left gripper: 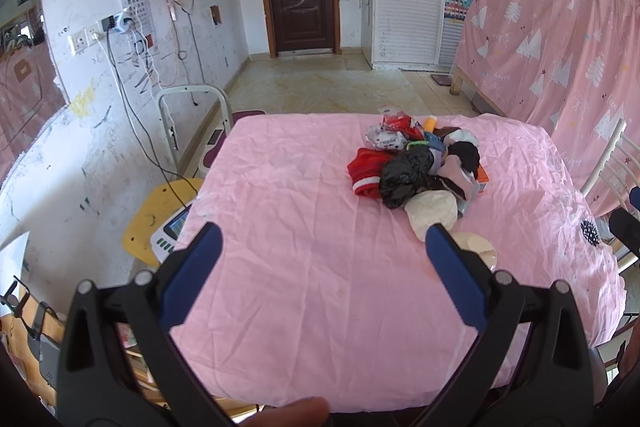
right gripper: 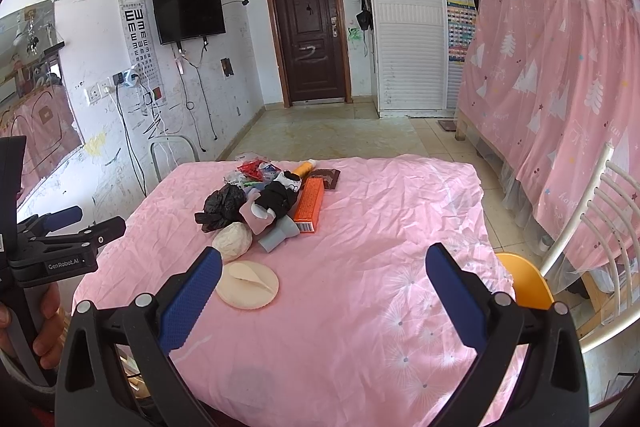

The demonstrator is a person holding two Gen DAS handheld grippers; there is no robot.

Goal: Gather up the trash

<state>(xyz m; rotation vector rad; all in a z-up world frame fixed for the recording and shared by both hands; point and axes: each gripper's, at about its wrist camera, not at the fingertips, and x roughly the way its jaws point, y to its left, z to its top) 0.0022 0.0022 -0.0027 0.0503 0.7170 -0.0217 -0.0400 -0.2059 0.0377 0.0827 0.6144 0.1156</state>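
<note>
We hold the left gripper (left gripper: 323,241) and the right gripper (right gripper: 323,263) above the pink-covered table (left gripper: 280,227), both with fingers spread wide and nothing between them. The trash pile (right gripper: 264,203) lies on the cloth toward twelve o'clock: a crumpled black plastic bag (right gripper: 222,207), contents unseen, an orange box (right gripper: 310,205), a white wad (right gripper: 232,245). A round cream pad (right gripper: 248,285) lies just nearer, at the right gripper's ten o'clock.

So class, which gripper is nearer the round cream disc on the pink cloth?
Right. The right gripper has the disc just beside its left finger. The left gripper hangs farther back, disc beyond its right finger.
</note>
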